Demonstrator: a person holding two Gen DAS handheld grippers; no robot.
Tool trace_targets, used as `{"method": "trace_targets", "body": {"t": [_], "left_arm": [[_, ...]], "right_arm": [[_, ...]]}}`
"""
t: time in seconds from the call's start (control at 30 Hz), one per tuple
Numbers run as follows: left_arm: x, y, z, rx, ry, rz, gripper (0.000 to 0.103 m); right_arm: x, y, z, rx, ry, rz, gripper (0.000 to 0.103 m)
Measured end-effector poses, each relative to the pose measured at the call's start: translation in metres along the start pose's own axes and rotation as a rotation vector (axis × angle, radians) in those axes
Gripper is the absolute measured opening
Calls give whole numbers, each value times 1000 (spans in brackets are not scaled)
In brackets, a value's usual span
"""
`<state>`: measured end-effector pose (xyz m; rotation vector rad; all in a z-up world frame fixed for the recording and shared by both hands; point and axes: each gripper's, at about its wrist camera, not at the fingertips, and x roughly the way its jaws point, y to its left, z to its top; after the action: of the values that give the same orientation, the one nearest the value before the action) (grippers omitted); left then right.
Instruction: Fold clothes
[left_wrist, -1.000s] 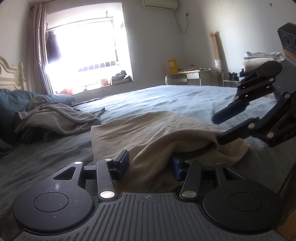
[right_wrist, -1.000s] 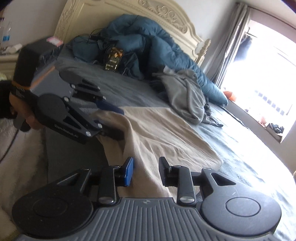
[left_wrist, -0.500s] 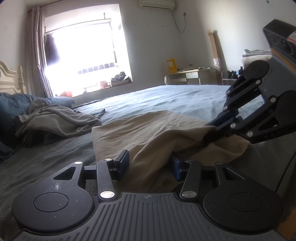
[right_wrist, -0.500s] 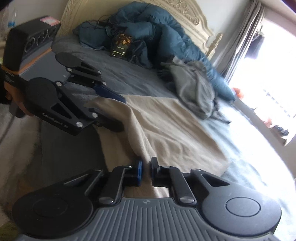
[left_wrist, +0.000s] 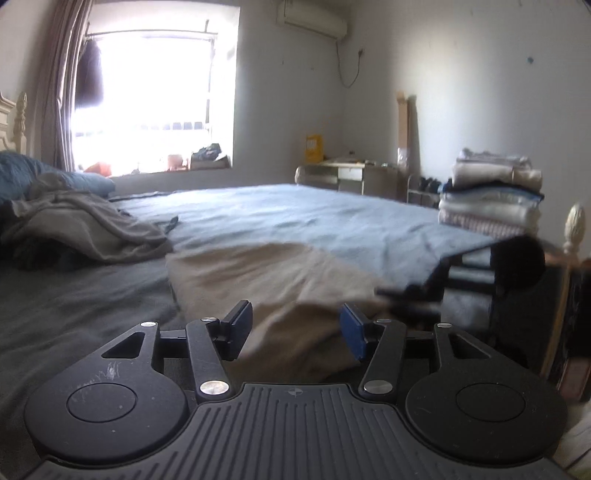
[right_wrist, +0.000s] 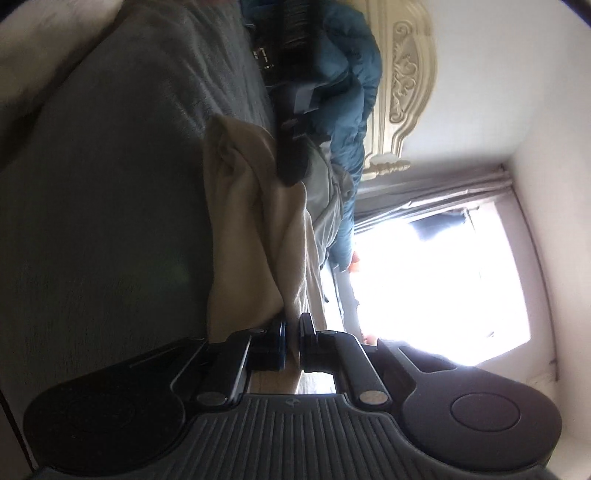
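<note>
On the grey bed lies the beige garment, one edge clamped between the right gripper fingers. The left gripper hovers with jaws spread wide around the cloth's near fold. Beyond sit a crumpled grey garment and folded stack.

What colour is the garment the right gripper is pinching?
Beige garment, plain, clearest in the left wrist view.

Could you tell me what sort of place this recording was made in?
Most likely a home bedroom. A wide bed with a carved headboard fills the view, a wall air conditioner hangs beside the curtained window, and a stack of folded laundry stands at the bed's foot.
</note>
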<state>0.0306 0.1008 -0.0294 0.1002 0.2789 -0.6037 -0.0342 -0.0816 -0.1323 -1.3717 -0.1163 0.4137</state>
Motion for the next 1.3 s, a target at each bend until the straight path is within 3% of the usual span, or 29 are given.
{"method": "trace_targets", "body": {"t": [0.2, 0.33, 0.5, 0.7, 0.8, 0.97, 1.1, 1.3], "left_arm": [[39, -27, 4, 244, 94, -68, 54], [60, -40, 4, 358, 125, -39, 53], [60, -38, 13, 325, 111, -32, 53], [74, -38, 2, 320, 175, 28, 48], [70, -34, 5, 288, 166, 29, 47], [68, -35, 9, 282, 154, 31, 42], [66, -38, 8, 284, 148, 29, 35], [61, -43, 8, 312, 145, 12, 23]], "right_arm": [[-1, 4, -4, -22, -10, -19, 6], [-2, 4, -7, -19, -19, -31, 6], [-4, 7, -12, -31, -42, -71, 6], [-3, 16, -21, -22, -62, -96, 6], [-18, -1, -25, 78, -75, -67, 14], [-42, -34, -32, 257, -110, 22, 14], [-45, -32, -23, 340, -142, 133, 12], [-10, -23, -7, 397, -90, 116, 1]]}}
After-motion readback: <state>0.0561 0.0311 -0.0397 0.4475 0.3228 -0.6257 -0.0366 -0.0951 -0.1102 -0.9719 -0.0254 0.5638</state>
